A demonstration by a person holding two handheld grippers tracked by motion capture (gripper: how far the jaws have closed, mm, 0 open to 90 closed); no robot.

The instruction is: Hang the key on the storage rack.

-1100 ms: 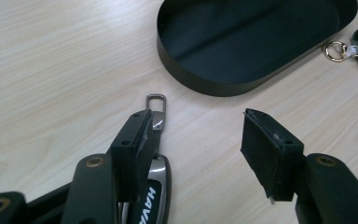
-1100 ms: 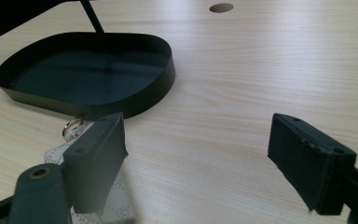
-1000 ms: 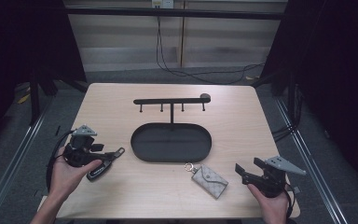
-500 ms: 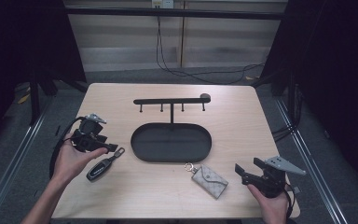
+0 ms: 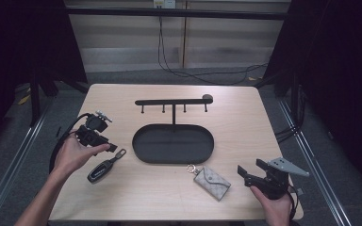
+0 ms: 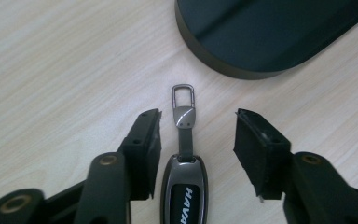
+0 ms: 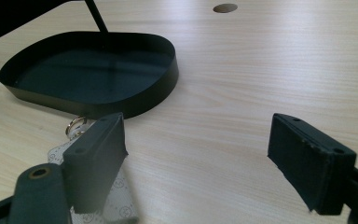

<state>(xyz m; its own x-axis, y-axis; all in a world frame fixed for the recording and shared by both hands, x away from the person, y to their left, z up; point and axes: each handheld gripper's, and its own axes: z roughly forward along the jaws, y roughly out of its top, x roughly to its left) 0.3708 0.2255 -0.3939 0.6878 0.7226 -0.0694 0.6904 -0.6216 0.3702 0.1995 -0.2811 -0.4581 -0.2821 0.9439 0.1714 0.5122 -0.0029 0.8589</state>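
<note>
A dark car key fob (image 5: 103, 168) lies flat on the wooden table, its strap and metal clip (image 6: 183, 95) pointing toward the tray. My left gripper (image 5: 113, 149) hovers over the strap (image 6: 185, 140), one jaw on each side. The jaws have just been closing, but the pads stay clear of the fob, so the gripper is open. A grey patterned key pouch (image 5: 212, 181) with a ring (image 7: 75, 125) lies near the front. My right gripper (image 5: 246, 172) rests open just right of it, nothing between its jaws (image 7: 196, 140). The pouch (image 7: 121, 198) sits partly behind the left jaw.
A black oval tray (image 5: 173, 162) sits mid-table; its wall shows in the left gripper view (image 6: 223, 67) and the right gripper view (image 7: 135, 106). Behind it stands a black key rack (image 5: 172, 101) with several hooks. A round hole (image 7: 225, 8) marks the tabletop.
My left hand and gripper have shifted away from the person and slightly right, toward the tray. The key fob lies where it was. The right gripper has not moved.
</note>
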